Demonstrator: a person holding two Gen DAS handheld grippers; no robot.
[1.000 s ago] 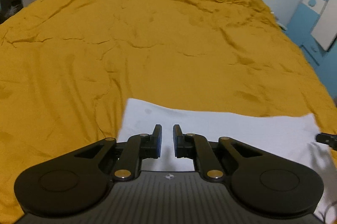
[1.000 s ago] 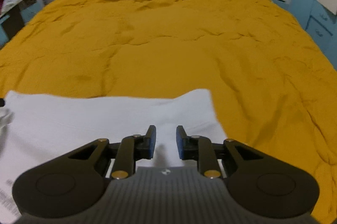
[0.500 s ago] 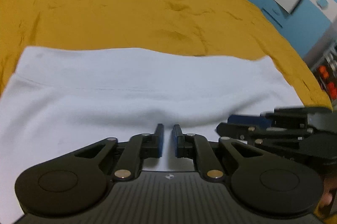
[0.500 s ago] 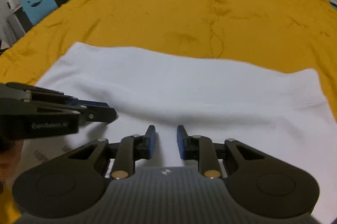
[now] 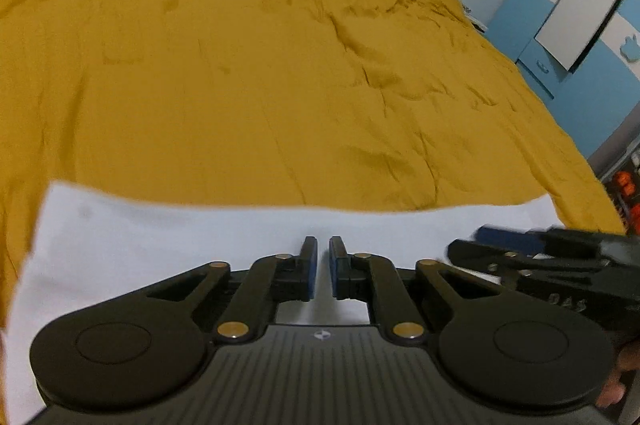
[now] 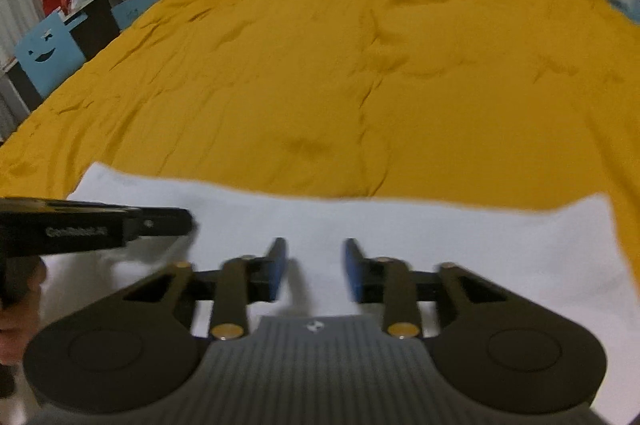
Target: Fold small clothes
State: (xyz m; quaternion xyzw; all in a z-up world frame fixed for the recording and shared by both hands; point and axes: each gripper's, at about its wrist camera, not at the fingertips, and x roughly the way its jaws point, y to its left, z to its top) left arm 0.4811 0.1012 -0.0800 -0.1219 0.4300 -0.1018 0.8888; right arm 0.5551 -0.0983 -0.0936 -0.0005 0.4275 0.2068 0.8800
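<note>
Your left claw (image 5: 323, 267) stood at the lower middle of its frame, jaws parted by a narrow gap after just easing apart, nothing pinched between them. Your right claw (image 6: 316, 267) had just been opening too and stood clearly wider, blue pads off the fabric's surface and empty. The white garment (image 5: 168, 245) lay flat across the bottom of both frames on the yellow bedspread (image 5: 260, 85), its far edge straight. Each claw showed in the other's view, side by side over the cloth.
</note>
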